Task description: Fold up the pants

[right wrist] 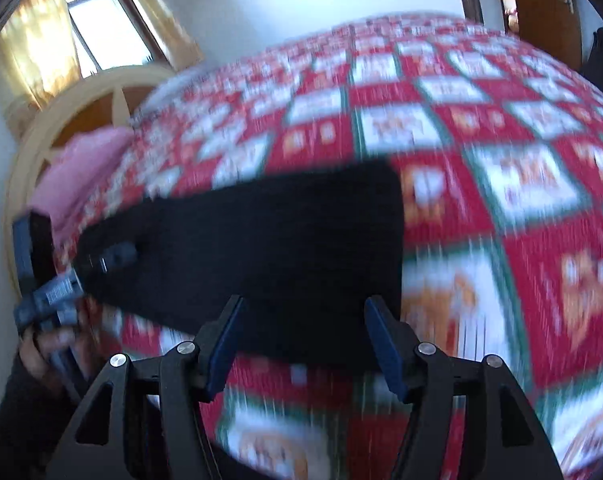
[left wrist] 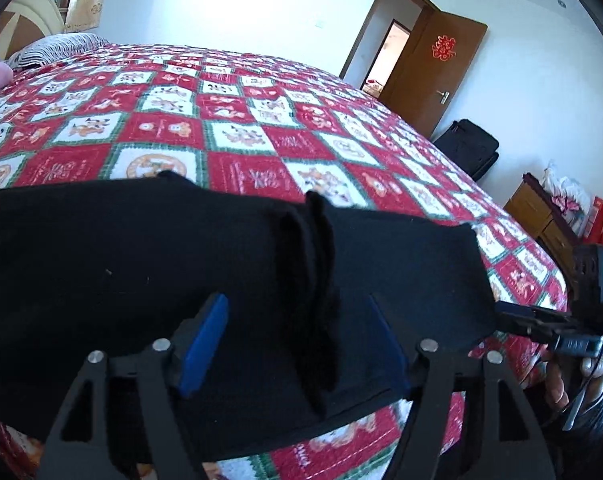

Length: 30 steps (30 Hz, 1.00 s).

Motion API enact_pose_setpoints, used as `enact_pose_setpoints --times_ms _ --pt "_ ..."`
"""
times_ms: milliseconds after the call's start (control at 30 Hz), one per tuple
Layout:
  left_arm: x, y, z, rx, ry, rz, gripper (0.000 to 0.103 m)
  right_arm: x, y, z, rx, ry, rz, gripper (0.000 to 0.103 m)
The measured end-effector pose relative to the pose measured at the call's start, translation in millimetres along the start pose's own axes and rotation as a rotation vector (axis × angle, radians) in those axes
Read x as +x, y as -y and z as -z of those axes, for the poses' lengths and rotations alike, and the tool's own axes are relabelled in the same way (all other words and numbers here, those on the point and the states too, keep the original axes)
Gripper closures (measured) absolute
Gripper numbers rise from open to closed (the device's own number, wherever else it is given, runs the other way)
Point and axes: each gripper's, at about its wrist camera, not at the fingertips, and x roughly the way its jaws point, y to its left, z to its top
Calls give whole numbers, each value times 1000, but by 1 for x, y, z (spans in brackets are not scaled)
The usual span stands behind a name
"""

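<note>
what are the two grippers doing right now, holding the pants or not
left gripper: jaws open, black pants between them, not clamped.
right gripper: jaws open, holding nothing, over the pants' near edge.

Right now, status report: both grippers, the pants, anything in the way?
Left gripper open over a bunched ridge in the black pants. Right gripper open at their near edge. Nothing blocking on the quilt.

Both wrist cameras look steeply down, close over the bedspread (left wrist: 261, 128) (the right seemingly blurred), sharing black pants (left wrist: 141, 264).
</note>
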Motion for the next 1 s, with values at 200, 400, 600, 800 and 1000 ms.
enact_pose_setpoints --times_ms 200,400,600,800,1000 --pt "2 8 1 46 3 -39 25 -11 -5 -22 5 55 -62 40" --pt "2 10 3 59 10 -44 24 13 9 -78 49 168 -73 40" --pt "0 10 4 70 11 -36 24 48 38 -91 167 97 -56 40" --pt "-16 2 0 29 46 -43 24 7 -7 -69 105 186 -109 40" --pt "-45 -34 -3 -1 86 -120 22 9 -101 -38 -138 167 -267 40"
